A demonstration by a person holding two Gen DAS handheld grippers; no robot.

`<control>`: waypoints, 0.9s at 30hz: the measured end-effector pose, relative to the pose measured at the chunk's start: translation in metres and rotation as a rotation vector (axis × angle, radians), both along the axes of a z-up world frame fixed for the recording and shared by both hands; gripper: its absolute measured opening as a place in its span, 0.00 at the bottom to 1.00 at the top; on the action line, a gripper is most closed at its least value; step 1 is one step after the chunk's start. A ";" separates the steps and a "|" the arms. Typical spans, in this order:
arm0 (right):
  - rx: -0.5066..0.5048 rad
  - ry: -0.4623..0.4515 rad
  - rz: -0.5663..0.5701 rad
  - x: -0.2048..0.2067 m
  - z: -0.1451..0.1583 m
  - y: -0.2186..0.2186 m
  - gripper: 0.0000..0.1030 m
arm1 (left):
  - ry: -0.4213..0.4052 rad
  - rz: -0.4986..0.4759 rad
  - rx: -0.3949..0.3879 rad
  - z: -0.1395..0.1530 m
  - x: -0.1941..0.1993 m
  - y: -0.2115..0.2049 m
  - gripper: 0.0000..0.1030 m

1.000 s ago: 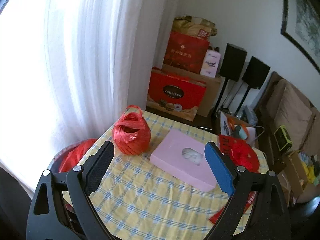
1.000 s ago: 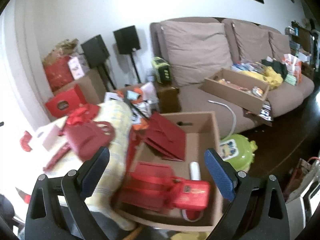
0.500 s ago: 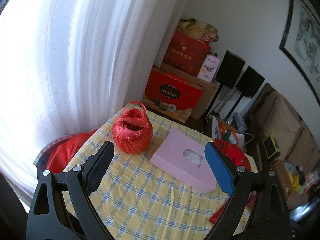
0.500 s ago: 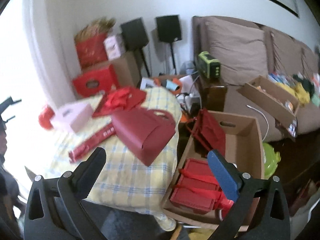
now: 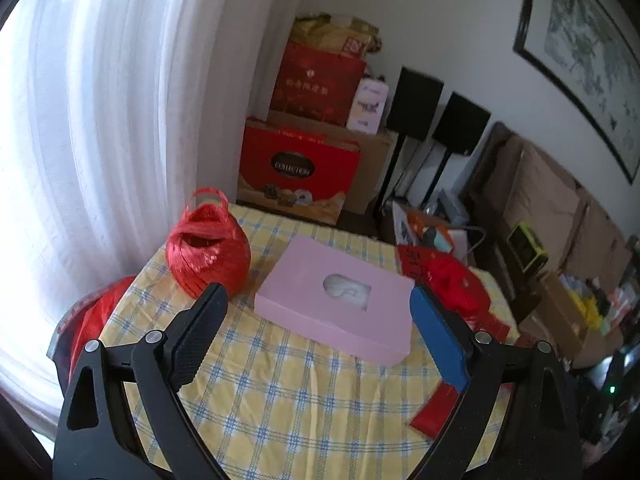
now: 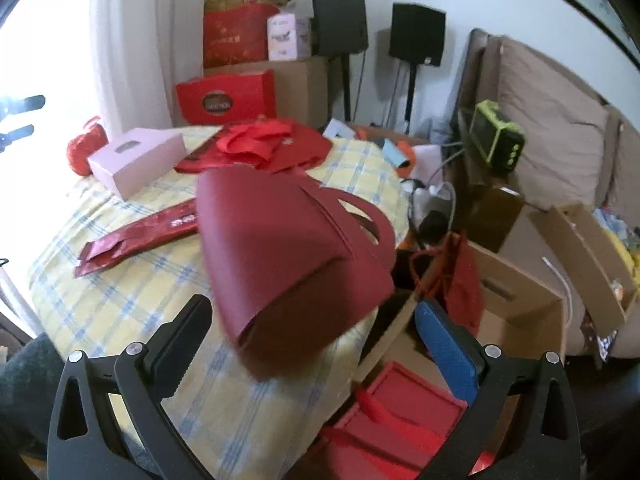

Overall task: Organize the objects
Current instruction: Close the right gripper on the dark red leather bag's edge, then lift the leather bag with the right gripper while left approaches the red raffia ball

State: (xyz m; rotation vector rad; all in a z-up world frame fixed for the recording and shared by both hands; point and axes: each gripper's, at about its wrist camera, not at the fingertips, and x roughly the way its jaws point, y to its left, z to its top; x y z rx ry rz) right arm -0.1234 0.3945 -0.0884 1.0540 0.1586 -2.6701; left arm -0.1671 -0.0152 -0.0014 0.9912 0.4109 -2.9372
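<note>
A: Only the right wrist view shows the dark red bag (image 6: 288, 264) at the table (image 6: 120, 312) edge and the cardboard box (image 6: 516, 312) beside it, red boxes (image 6: 400, 412) inside.

B: The right tool (image 6: 312, 332) has just widened, spread, the bag just ahead of it, unpinched.

A: The left tool (image 5: 316, 332) is spread too, the pink box (image 5: 336, 300) lying ahead between its fingers, red twine ball (image 5: 208, 252) left.

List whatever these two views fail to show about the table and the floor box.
- Dark red bag, right wrist view: blurred; its contents are not visible.
- Cardboard box, right wrist view: partly hidden by the right gripper and the bag.
- Pink box, left wrist view: the item behind its window is unidentifiable.
</note>
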 end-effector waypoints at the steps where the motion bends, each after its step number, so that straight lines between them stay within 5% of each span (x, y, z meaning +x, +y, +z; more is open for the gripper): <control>1: -0.004 -0.005 0.017 -0.005 -0.002 0.001 1.00 | -0.039 0.046 -0.043 -0.004 -0.004 0.003 0.89; 4: -0.063 0.011 0.059 -0.015 -0.003 0.008 1.00 | -0.097 0.093 -0.046 -0.010 -0.010 0.002 0.89; 8: -0.175 -0.077 0.115 -0.035 -0.011 0.014 1.00 | -0.095 0.092 -0.041 -0.013 -0.009 0.003 0.89; 17: -0.080 -0.094 0.148 -0.044 -0.022 -0.016 1.00 | -0.115 0.047 -0.034 -0.016 -0.013 0.011 0.89; 22: -0.032 -0.107 0.119 -0.048 -0.021 -0.026 1.00 | -0.122 0.020 0.089 -0.014 -0.011 -0.005 0.89; 27: -0.036 -0.141 0.163 -0.030 -0.011 -0.040 0.99 | -0.132 0.071 0.113 -0.018 -0.011 -0.027 0.89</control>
